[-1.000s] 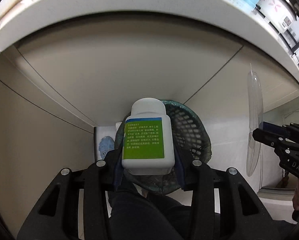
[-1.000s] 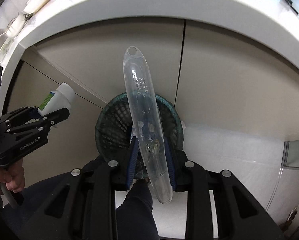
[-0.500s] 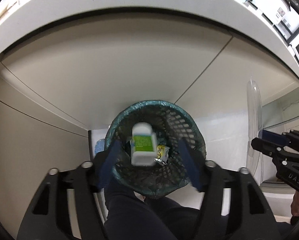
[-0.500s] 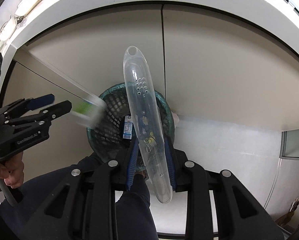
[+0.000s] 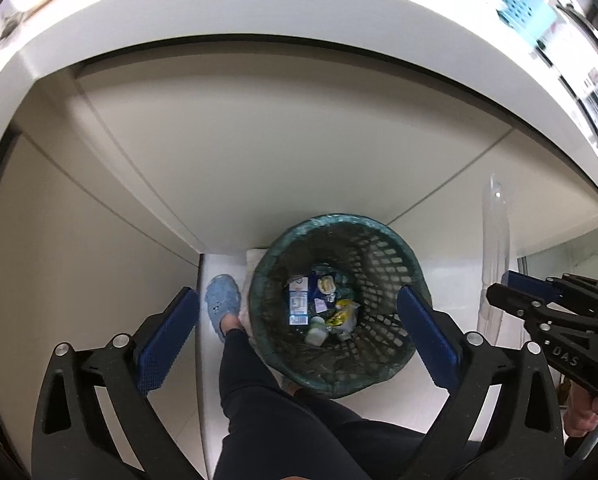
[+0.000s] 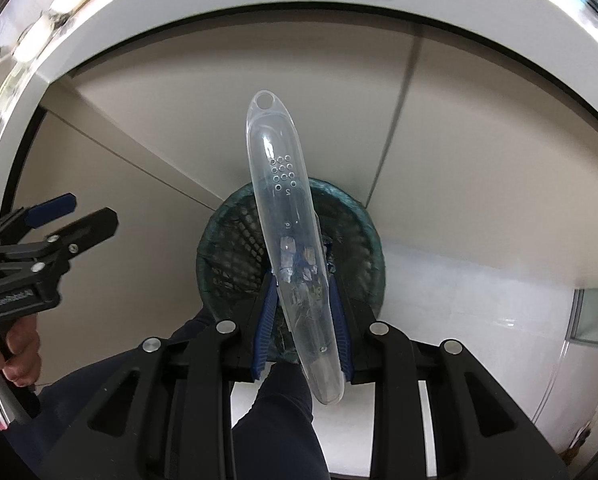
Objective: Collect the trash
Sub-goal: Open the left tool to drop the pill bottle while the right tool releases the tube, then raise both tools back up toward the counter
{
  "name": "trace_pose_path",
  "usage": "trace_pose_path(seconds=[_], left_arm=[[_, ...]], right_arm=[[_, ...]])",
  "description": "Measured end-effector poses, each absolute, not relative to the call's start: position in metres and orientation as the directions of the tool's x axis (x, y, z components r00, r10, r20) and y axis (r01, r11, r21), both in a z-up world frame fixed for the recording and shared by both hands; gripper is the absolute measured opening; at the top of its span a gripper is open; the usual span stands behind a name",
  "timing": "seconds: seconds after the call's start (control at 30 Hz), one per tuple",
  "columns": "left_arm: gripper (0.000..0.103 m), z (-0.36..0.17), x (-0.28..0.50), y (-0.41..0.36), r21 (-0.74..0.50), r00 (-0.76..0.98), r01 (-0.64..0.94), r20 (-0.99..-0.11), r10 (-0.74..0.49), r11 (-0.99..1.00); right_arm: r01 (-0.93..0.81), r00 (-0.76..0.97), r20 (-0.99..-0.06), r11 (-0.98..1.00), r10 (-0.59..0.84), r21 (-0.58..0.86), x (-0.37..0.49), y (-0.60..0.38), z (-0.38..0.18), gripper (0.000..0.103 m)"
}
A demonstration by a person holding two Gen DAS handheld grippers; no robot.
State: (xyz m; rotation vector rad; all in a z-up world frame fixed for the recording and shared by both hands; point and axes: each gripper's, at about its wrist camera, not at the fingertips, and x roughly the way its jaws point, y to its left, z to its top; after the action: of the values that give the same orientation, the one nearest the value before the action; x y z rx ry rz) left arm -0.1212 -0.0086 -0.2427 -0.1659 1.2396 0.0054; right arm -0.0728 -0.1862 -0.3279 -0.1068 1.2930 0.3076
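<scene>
Right tool (image 5: 515,292) body: "DAS"
Clear plastic case (image 6: 295,248) in the right tool's fingers: embossed "2" below the dot cluster
Left tool (image 6: 75,216) body: print too blurred to read

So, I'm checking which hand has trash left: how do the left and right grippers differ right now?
The left gripper has nothing between its jaws, which are opening wide; the right gripper is clamped on a clear plastic case. The left one's white bottle already lies in the mesh bin, while the right one's case is not yet dropped. Both point down over that bin.
</scene>
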Motion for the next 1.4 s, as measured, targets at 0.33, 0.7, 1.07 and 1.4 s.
trace_pose_path(seconds=[0.33, 0.7, 1.07, 1.4], left_arm=[[0.097, -0.246, -0.132, 0.021, -0.114, 0.330, -0.159, -0.942, -0.056, 0.981], [0.097, -0.257, -0.138, 0.033, -0.095, 0.285, -0.150, -0.957, -0.049, 0.984], [0.097, -0.234, -0.126, 0.020, -0.121, 0.301, -0.114, -0.950, -0.081, 0.986], [0.097, -0.180, -0.113, 0.005, -0.137, 0.316, -0.098, -0.944, -0.100, 0.986]], right_arm=[[-0.345, 0.193, -0.969, 0.935, 0.153, 0.079, -0.065, -0.152, -0.350, 0.026], [-0.335, 0.222, -0.965, 0.940, 0.141, 0.060, -0.062, -0.146, -0.348, 0.054], [-0.217, 0.326, -0.940, 0.976, 0.098, 0.027, -0.057, -0.175, -0.300, 0.093], [-0.088, 0.395, -0.918, 0.996, 0.030, -0.006, -0.055, -0.207, -0.228, 0.093]])
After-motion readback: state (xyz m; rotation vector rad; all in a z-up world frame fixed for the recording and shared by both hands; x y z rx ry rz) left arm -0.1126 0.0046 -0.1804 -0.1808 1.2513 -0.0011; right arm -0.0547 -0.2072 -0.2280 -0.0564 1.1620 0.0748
